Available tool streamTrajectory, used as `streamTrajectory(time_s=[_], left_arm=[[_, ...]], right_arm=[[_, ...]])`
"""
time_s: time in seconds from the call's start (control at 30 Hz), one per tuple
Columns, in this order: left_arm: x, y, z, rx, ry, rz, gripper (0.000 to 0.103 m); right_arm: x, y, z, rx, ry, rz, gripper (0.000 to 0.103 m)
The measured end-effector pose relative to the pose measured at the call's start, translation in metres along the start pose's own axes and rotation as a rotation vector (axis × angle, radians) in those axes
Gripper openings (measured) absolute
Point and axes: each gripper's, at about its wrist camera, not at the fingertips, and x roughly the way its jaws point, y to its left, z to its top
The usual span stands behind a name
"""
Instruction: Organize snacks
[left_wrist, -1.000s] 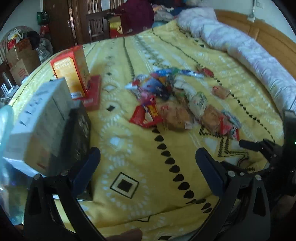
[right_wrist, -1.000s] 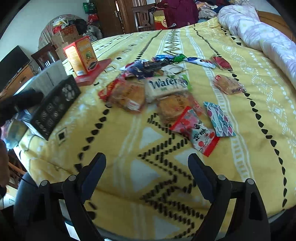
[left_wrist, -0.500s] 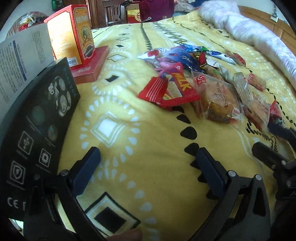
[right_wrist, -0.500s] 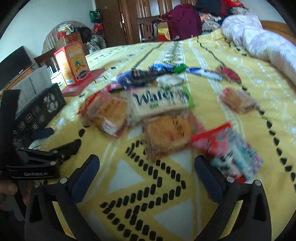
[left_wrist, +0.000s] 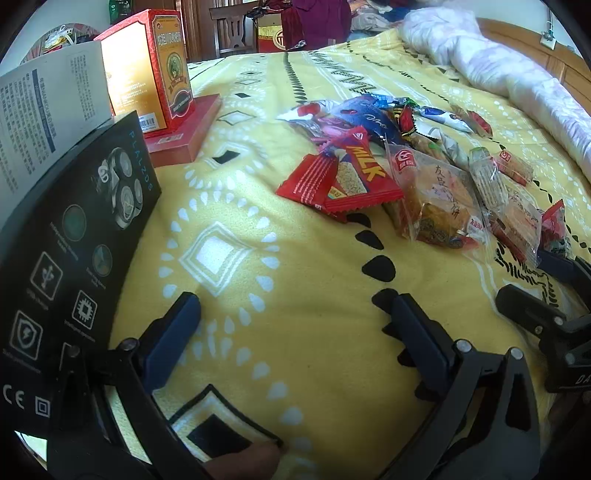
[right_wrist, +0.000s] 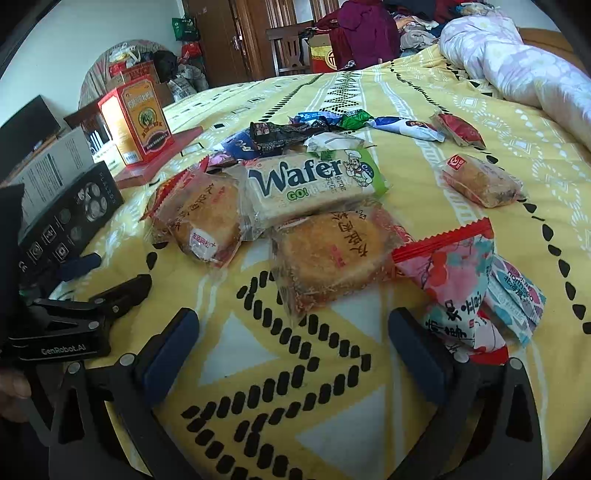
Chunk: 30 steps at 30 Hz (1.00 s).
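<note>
Left wrist view: the left claw (left_wrist: 295, 325) is spread wide and empty above the bed (left_wrist: 236, 280); the snack pile (left_wrist: 406, 166) lies ahead and to its right.

Right wrist view: the right claw (right_wrist: 291, 343), freshly opened to full width, holds nothing. The round pastry packet (right_wrist: 328, 254) lies directly ahead, nearest this claw, with its long axis across the jaws.

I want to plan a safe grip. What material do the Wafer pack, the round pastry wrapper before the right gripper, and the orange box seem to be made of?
Wafer pack: thin glossy plastic film, judging by its shine and crimped ends.
Round pastry wrapper: clear plastic film; the pastry shows through and the surface glints.
Orange box: probably printed cardboard with a slight sheen, given its sharp folded edges.
</note>
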Motion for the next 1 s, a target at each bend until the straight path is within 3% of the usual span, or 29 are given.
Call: streamTrajectory(time_s=[1.0], left_arm=[[0.0037,-0.0015,0.0004,0.009,0.006,0.011,0.103]], right_arm=[[0.0018,0.0011,0.001,-0.007,0.006,-0.009,0.103]])
